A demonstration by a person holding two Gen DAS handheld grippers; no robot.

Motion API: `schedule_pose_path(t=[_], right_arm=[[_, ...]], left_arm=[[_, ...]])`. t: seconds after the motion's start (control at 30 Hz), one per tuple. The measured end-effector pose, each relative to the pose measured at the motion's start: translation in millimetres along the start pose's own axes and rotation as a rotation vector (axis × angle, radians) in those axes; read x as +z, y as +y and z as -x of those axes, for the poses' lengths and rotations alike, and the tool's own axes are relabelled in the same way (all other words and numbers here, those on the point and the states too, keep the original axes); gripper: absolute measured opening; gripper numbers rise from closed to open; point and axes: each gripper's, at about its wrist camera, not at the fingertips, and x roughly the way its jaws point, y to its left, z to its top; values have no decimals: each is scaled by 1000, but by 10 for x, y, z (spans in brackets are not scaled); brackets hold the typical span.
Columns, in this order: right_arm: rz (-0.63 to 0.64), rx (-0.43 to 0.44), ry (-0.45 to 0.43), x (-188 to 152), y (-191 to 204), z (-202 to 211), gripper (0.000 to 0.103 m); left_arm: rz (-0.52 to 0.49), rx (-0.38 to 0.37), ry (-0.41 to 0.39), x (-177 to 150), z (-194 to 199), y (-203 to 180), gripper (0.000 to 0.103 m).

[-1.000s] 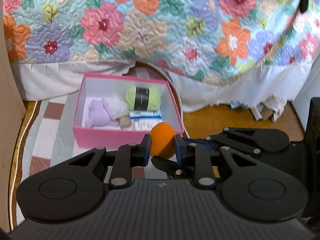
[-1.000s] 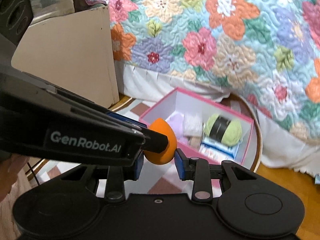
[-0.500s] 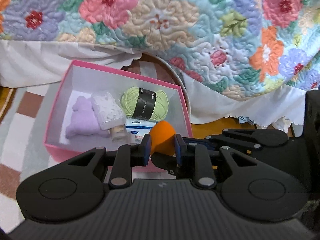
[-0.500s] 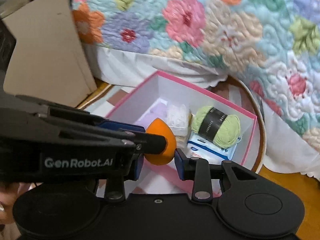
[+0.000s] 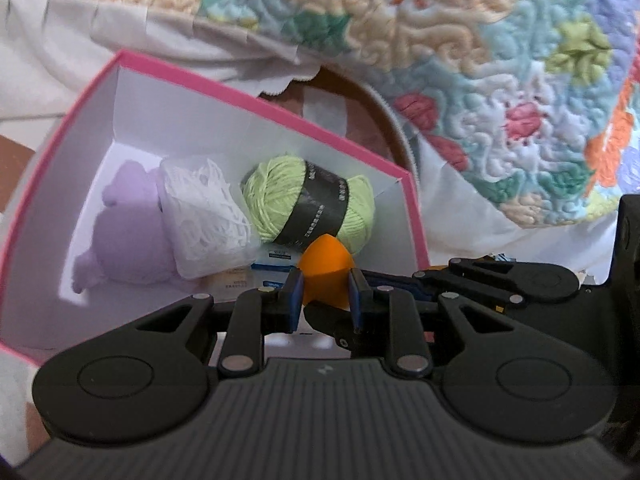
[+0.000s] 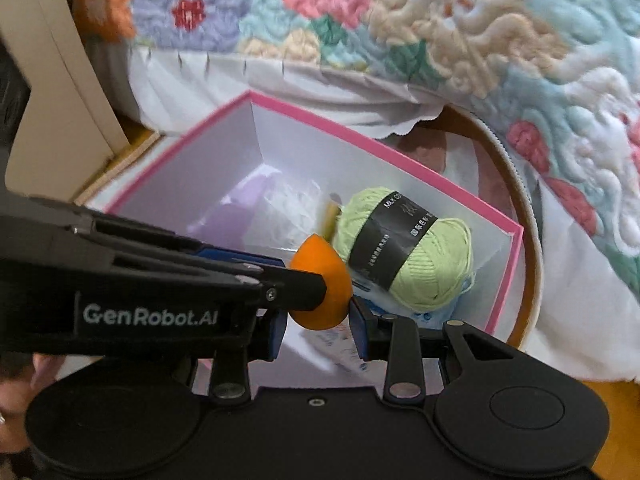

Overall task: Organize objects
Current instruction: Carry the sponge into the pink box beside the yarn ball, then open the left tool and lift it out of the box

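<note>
Both grippers [image 5: 325, 285] [image 6: 318, 312] pinch one orange sponge [image 5: 326, 270] above the pink box [image 5: 256, 102]; best released at six o'clock from the yarn [image 5: 308, 208].

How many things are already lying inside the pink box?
4, maybe more hidden beneath: a purple plush toy at the left, a white lace bundle beside it, a green yarn ball toward the right, and a blue-and-white packet underneath near the front of the pink box.

A bedroom in a home: a floral quilted bedspread [image 5: 460, 52] with a white frilled valance [image 6: 248, 80] hung over a bed's edge, above a patterned rug [image 5: 16, 156] on which a pink box [image 6: 360, 140] of yarn and soft toys stood.
</note>
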Motion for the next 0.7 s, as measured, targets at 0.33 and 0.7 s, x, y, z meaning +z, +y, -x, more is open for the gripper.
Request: schedule_pose_path(t=[0.33,0.7], right_arm=[[30,-19,16,-72,-105,-420,39],[-65,-47,-56,-227,-171,-430,39]], left_arm=[[-20,132,56,48,-409,9,23],[-33,189,80,-25,-141,-110,34]])
